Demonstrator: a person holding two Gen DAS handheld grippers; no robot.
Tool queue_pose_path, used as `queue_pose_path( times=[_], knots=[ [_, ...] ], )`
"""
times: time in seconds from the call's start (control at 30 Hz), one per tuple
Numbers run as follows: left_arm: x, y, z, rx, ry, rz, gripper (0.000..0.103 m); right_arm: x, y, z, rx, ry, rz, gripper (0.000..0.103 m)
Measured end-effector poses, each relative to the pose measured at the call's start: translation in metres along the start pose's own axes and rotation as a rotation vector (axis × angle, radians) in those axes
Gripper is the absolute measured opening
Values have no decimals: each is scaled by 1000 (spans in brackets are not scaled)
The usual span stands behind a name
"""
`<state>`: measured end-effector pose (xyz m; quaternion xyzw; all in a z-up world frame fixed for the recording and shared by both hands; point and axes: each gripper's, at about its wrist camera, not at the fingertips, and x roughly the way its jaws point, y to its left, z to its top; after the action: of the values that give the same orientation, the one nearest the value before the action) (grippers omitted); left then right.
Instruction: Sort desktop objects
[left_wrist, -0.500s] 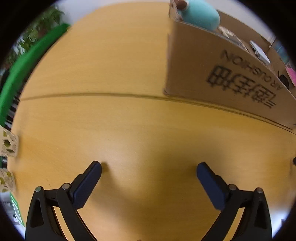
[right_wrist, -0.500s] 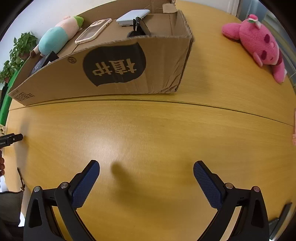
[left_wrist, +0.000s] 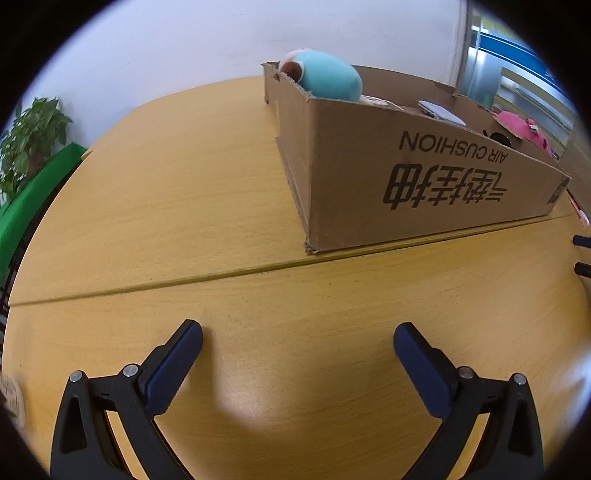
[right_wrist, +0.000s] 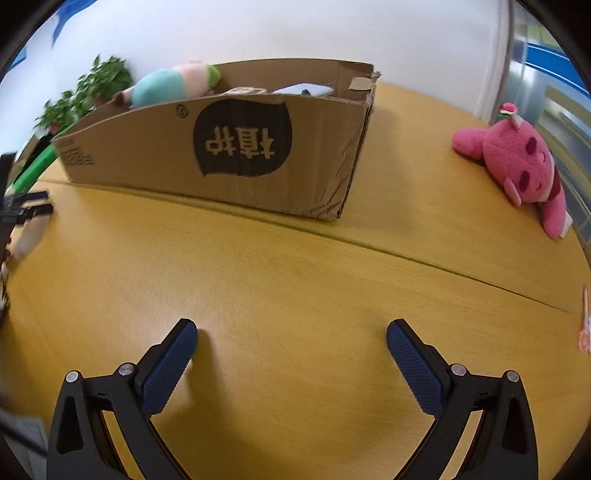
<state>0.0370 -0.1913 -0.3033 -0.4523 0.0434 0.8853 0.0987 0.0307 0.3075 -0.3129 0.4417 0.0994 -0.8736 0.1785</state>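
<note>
A wooden tabletop (right_wrist: 295, 266) carries an open cardboard box (right_wrist: 236, 147) holding a teal plush toy (left_wrist: 328, 79) and phones. A pink plush bear (right_wrist: 517, 166) lies on the tabletop, right of the box. Left gripper (left_wrist: 297, 345) and right gripper (right_wrist: 291, 341) hover, fingers spread, empty.

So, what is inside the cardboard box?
In the cardboard box: a teal plush toy, a phone and a white device. The box walls hide anything lower.

plush bear (right_wrist: 517, 166) lies right of box (right_wrist: 258, 155).
</note>
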Motion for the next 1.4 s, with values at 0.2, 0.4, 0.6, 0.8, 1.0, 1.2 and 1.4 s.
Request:
queue_pose_path(
  times=[0.2, 0.4, 0.6, 0.8, 1.0, 1.2, 1.4],
  knots=[
    [17, -12, 25, 46, 10, -26, 103, -10, -14, -8, -114, -4, 81, 103],
    [19, -17, 26, 47, 6, -24, 103, -10, -14, -6, -113, -6, 76, 103],
    [21, -17, 24, 46, 4, -25, 103, -9, -16, -7, -114, -5, 79, 103],
    [22, -17, 24, 46, 3, -25, 103, -9, -17, -7, -114, -4, 81, 103],
    [23, -17, 24, 46, 3, -25, 103, -9, -18, -7, -114, -4, 82, 103],
    [23, -17, 24, 46, 2, -24, 103, -9, -18, -7, -115, -3, 83, 103],
    [23, -17, 24, 46, 2, -24, 103, -9, -18, -7, -115, -3, 84, 103]
  ],
)
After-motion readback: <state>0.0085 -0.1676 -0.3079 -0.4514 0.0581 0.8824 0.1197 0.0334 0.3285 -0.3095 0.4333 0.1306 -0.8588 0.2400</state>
